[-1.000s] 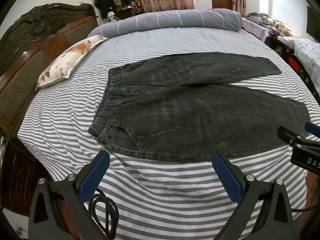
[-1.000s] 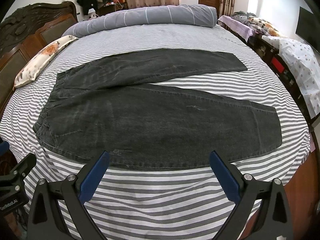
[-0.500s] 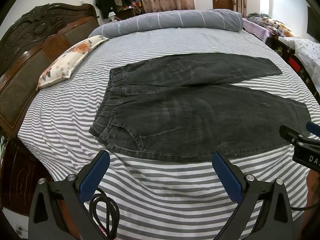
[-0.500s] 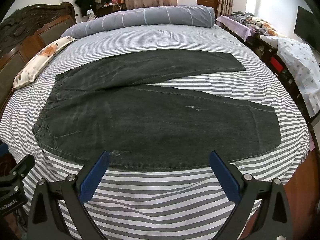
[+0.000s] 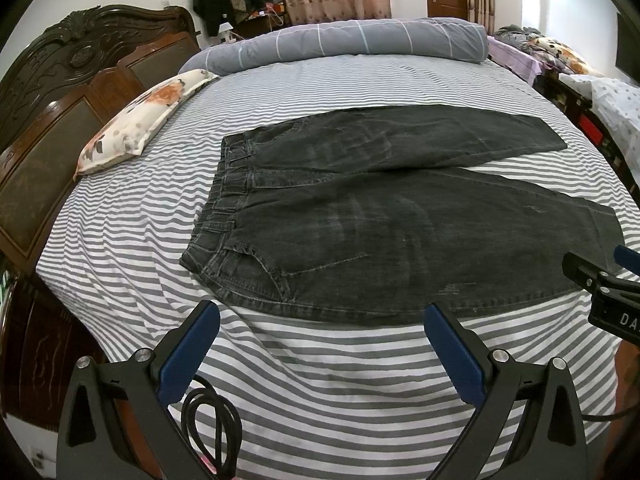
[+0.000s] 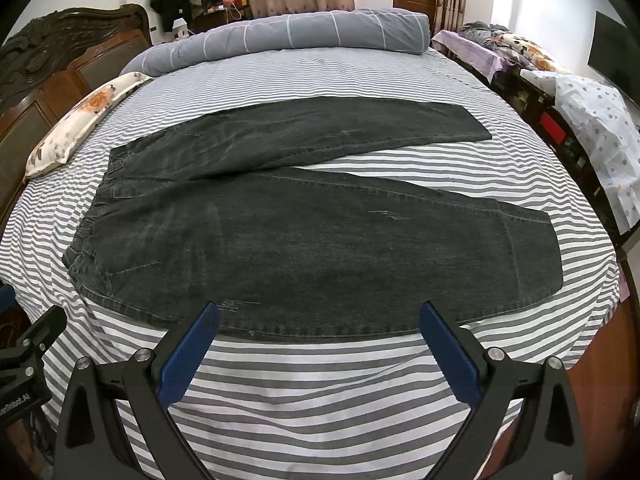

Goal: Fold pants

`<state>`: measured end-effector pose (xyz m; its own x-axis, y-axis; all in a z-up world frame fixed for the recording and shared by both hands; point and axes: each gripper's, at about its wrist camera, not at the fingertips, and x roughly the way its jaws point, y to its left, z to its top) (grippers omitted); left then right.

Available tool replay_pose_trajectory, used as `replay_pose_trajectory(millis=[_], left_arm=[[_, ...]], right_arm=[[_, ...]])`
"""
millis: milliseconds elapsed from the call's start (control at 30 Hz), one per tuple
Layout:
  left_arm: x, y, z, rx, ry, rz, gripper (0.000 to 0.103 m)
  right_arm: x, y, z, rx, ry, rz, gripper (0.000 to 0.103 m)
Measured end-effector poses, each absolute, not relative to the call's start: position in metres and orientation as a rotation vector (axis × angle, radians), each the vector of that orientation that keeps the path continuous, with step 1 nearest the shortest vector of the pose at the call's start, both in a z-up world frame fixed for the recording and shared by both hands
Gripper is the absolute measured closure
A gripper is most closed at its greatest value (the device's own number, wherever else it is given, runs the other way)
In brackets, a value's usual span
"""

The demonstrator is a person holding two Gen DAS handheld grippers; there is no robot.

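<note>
Left wrist view: my left gripper (image 5: 320, 344) is spread wide, nothing between the blue pads, hovering over the near edge of the striped bed (image 5: 320, 400). The dark denim pants (image 5: 380, 216) lie flat and unfolded, waistband (image 5: 224, 196) to my left, both legs running right, splayed apart in a V. The near waistband corner sits just ahead of my left finger. The tip of my right gripper (image 5: 600, 280) pokes in at the right edge, over the near leg's hem end. Floral pillow (image 5: 140, 120) and grey bolster (image 5: 352, 44) are well clear, far side.

Right wrist view: my right gripper (image 6: 316, 340) is also released and wide, empty, with the pads just above the near leg's (image 6: 340, 256) lower seam. The far leg (image 6: 320, 128) lies beyond, a wedge of sheet between the two. Hem of the near leg (image 6: 536, 256) is off to my right.

Step, as I judge it: pre-grasp, no fold started. Next calls for pinching the near edge, left at the waistband corner, right nearer the hem, then carrying the near leg over onto the far one, edges matched.
</note>
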<state>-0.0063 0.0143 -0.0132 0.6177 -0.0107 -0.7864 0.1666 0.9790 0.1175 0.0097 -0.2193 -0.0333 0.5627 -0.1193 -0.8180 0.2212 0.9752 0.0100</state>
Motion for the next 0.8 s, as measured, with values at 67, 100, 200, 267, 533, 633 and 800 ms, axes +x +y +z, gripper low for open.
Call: replay_pose_trajectory(millis=[67, 100, 200, 267, 533, 633, 800], left_arm=[[-0.006, 0.013, -0.013, 0.184, 0.901, -0.105, 0.002], [-0.006, 0.015, -0.014, 0.184, 0.902, -0.104, 0.002], [-0.004, 0.018, -0.014, 0.183, 0.903, -0.101, 0.002], [0.0, 0.023, -0.014, 0.178, 0.905, -0.093, 0.002], [0.037, 0.059, -0.018, 0.153, 0.908, -0.034, 0.011], [0.061, 0.08, -0.02, 0.135, 0.907, -0.01, 0.019], [0.102, 0.105, -0.024, 0.098, 0.909, -0.031, 0.033]], right_arm=[[0.011, -0.219, -0.034, 0.115, 0.956, -0.206, 0.003], [0.011, -0.219, -0.034, 0.117, 0.958, -0.209, 0.003], [0.013, -0.221, -0.035, 0.121, 0.96, -0.242, 0.003], [0.014, -0.224, -0.036, 0.125, 0.964, -0.27, 0.003], [0.014, -0.235, -0.039, 0.2, 0.941, -0.23, 0.002], [0.018, -0.232, -0.04, 0.194, 0.93, -0.207, 0.003], [0.033, -0.227, -0.038, 0.18, 0.908, -0.183, 0.003]])
